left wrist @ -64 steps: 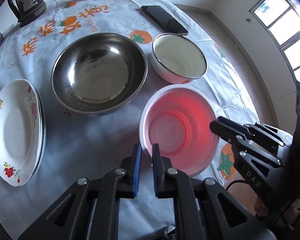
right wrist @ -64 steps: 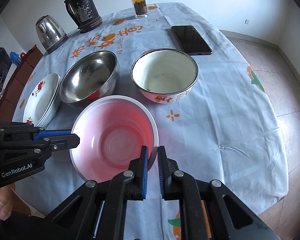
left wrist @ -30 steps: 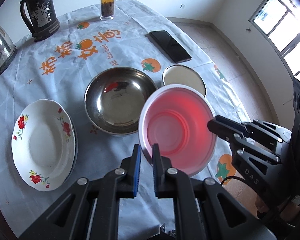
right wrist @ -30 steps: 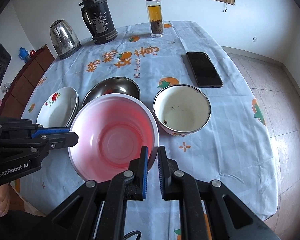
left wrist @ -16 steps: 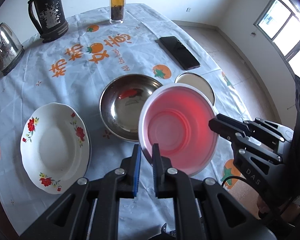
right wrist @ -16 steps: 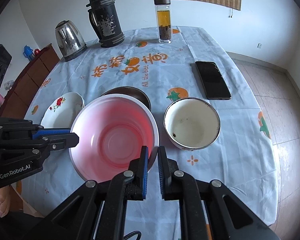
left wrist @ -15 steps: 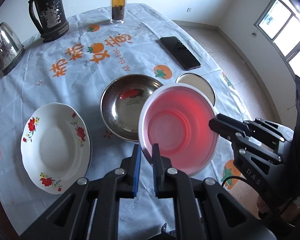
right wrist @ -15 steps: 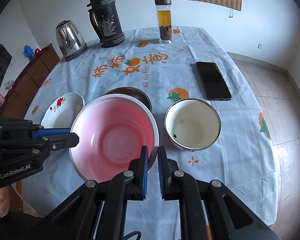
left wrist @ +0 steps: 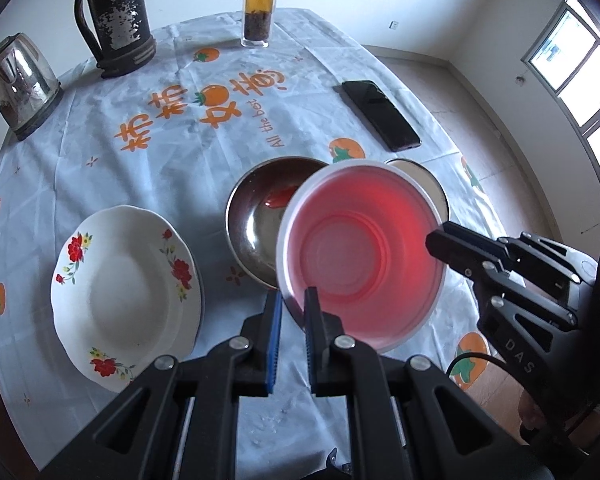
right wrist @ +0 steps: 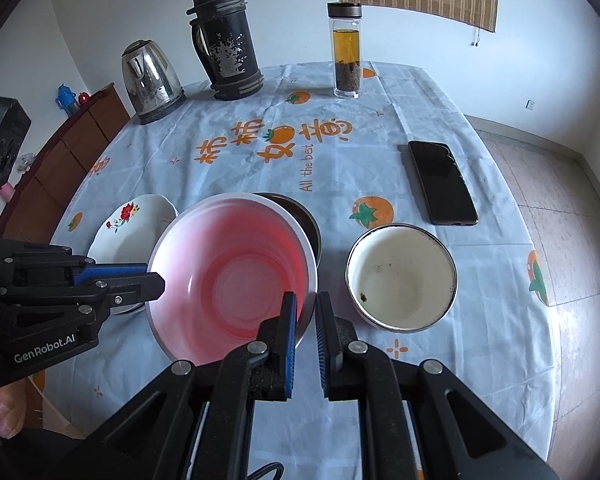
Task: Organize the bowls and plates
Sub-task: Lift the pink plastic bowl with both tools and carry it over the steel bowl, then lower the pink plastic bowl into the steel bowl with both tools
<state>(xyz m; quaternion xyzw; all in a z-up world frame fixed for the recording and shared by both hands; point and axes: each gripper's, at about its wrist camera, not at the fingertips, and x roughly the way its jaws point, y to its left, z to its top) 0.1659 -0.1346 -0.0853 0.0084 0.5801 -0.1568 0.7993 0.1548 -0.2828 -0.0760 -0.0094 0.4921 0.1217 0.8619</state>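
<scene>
The pink bowl [left wrist: 360, 256] is held up in the air by both tools, well above the bench [left wrist: 172, 136]. The left tool [left wrist: 291, 308] is nearly closed, with only the bowl's thin rim pinched between its blue pads. The right tool [right wrist: 305, 312] is closed the same way on the rim at the opposite side.

Ahead of the left tool and below the pink bowl, the metal bowl [left wrist: 256, 216] sits on the bench. Part of it is hidden by the pink bowl. To the left of the left tool lies the flowered plate [left wrist: 124, 292]; in the right wrist view it looks like more than one plate stacked, but this cannot be told for sure. Ahead and to the right of the right tool sits the white bowl [right wrist: 402, 276], with small dark bits inside.

The pink bowl looks like thin plastic, so it is likely light and a little bendy. Light shines through its wall. The rim is smooth and may slip if it is squeezed too softly, and it may bend if it is squeezed too hard. It is best held at the rim on two opposite sides, as it is now, and kept level.

The pink bowl is probably meant to be set down into the metal bowl. The white bowl and the plate look like hard dishes that could chip, so they should be taken by the rim and put down gently.
</scene>
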